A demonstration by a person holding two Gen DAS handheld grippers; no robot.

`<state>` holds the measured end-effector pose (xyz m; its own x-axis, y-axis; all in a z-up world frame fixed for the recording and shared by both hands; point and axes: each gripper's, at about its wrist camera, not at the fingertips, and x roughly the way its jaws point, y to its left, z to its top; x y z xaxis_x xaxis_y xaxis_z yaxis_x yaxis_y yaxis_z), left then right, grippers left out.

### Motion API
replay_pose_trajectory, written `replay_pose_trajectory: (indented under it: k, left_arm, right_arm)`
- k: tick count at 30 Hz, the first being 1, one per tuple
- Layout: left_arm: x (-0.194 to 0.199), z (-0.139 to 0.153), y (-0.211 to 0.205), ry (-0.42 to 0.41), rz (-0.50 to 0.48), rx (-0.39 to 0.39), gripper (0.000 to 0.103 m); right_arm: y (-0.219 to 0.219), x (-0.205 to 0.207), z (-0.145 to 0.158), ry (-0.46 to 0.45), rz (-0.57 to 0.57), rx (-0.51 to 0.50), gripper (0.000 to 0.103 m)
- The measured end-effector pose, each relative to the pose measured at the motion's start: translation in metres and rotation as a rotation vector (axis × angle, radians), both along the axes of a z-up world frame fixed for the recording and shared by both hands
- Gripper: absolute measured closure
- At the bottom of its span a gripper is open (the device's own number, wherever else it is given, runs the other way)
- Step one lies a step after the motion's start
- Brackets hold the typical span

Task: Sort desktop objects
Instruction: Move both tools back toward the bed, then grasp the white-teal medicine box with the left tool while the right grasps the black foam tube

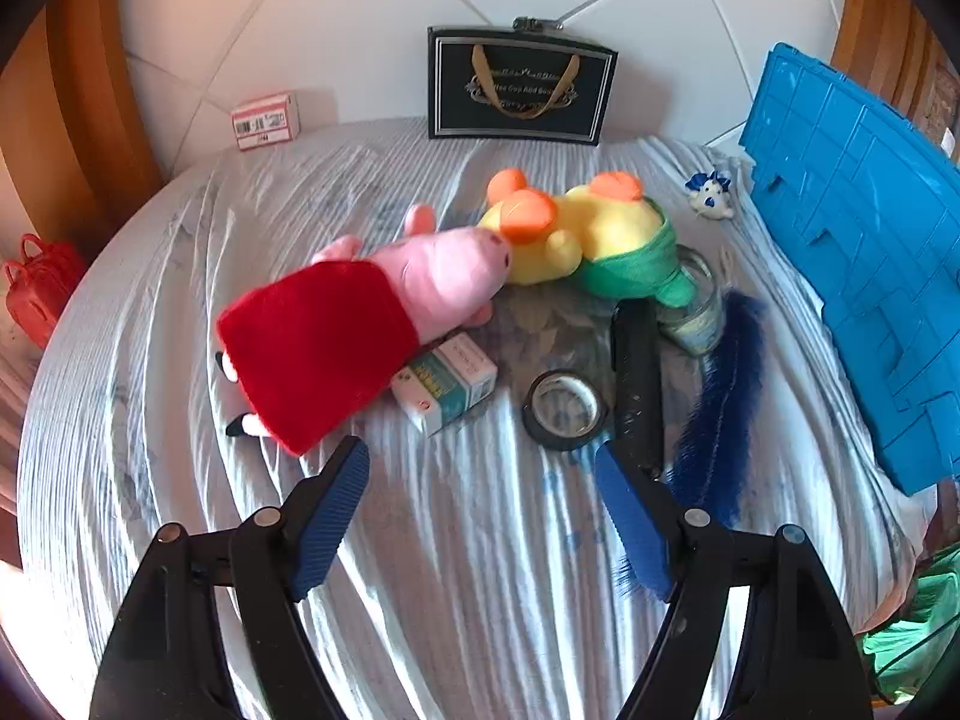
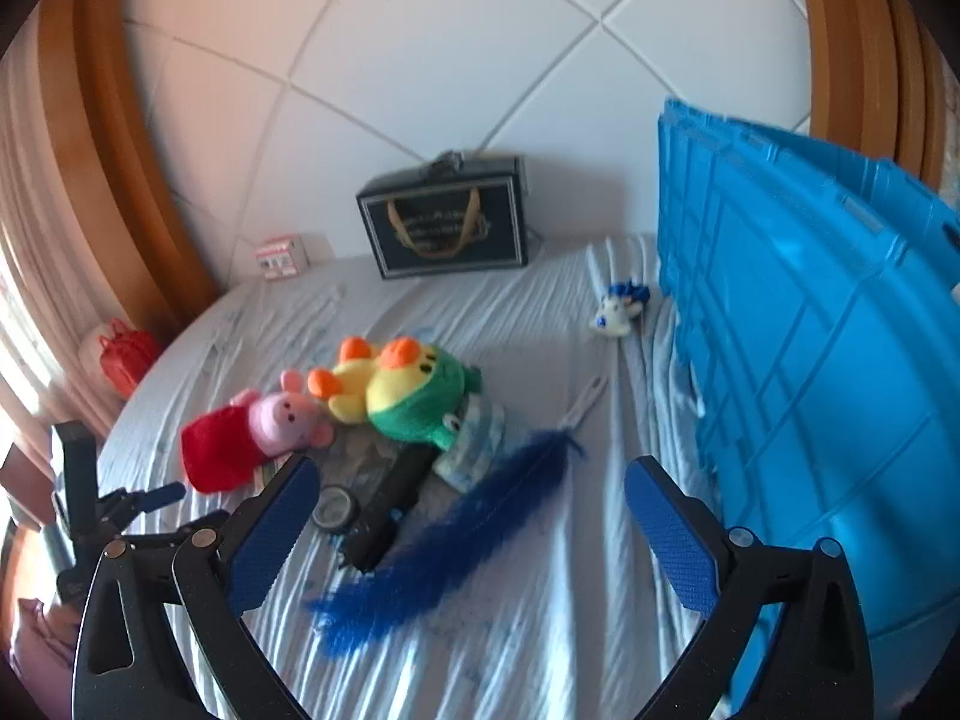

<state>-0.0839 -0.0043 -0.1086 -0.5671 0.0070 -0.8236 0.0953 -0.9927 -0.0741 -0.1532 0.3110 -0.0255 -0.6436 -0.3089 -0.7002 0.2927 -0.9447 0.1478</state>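
A pink pig plush in a red dress (image 1: 336, 330) lies mid-table, nose against a yellow duck plush with a green hood (image 1: 576, 234). Below them lie a small teal-and-white box (image 1: 447, 384), a roll of black tape (image 1: 564, 411), a black oblong object (image 1: 637, 372), a glass jar (image 1: 696, 306) and a blue feather (image 1: 720, 396). My left gripper (image 1: 480, 468) is open and empty just short of the box and tape. My right gripper (image 2: 471, 492) is open and empty above the feather (image 2: 444, 546); the pig (image 2: 258, 432) and duck (image 2: 408, 390) lie beyond it.
A blue plastic crate (image 1: 858, 258) stands at the right, also large in the right wrist view (image 2: 810, 360). A black gift box (image 1: 519, 87), a pink-and-white carton (image 1: 266, 120), a small blue-and-white figurine (image 1: 711, 195) and a red bag (image 1: 39, 288) line the edges of the wrinkled cloth (image 1: 468, 570).
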Motion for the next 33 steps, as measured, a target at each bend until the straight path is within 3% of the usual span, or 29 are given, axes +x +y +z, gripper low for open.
replay_pose_trajectory:
  k: [7, 16, 18, 19, 22, 23, 25, 27, 33]
  left_arm:
    - [-0.028, -0.031, -0.018, -0.043, -0.032, 0.027, 0.026]
    - [-0.088, -0.063, -0.015, -0.099, -0.156, 0.013, 0.026]
    - [-0.095, -0.064, -0.013, -0.083, -0.186, -0.041, 0.03]
    - [-0.099, -0.066, -0.014, -0.085, -0.19, -0.06, 0.038]
    - [-0.111, -0.071, -0.022, -0.107, -0.199, -0.022, 0.043]
    - [-0.114, -0.072, -0.023, -0.113, -0.2, -0.018, 0.044]
    - [-0.118, -0.077, -0.021, -0.128, -0.213, -0.021, 0.044]
    - [-0.122, -0.081, -0.019, -0.137, -0.209, -0.017, 0.044]
    - [-0.137, -0.086, -0.017, -0.128, -0.209, 0.002, 0.044]
  right_arm:
    - [-0.043, -0.025, -0.071, -0.205, -0.008, 0.022, 0.0]
    - [-0.078, -0.058, -0.113, -0.361, -0.025, 0.055, 0.0]
    - [-0.087, -0.067, -0.124, -0.399, -0.022, 0.052, 0.0]
    - [-0.092, -0.072, -0.13, -0.423, -0.016, 0.048, 0.0]
    - [-0.108, -0.087, -0.146, -0.469, -0.008, 0.074, 0.001]
    - [-0.113, -0.092, -0.151, -0.484, -0.01, 0.086, 0.004]
    - [-0.121, -0.101, -0.16, -0.514, -0.003, 0.088, 0.022]
    - [-0.128, -0.109, -0.171, -0.546, -0.007, 0.11, 0.034]
    - [-0.142, -0.119, -0.188, -0.586, 0.025, 0.145, 0.037]
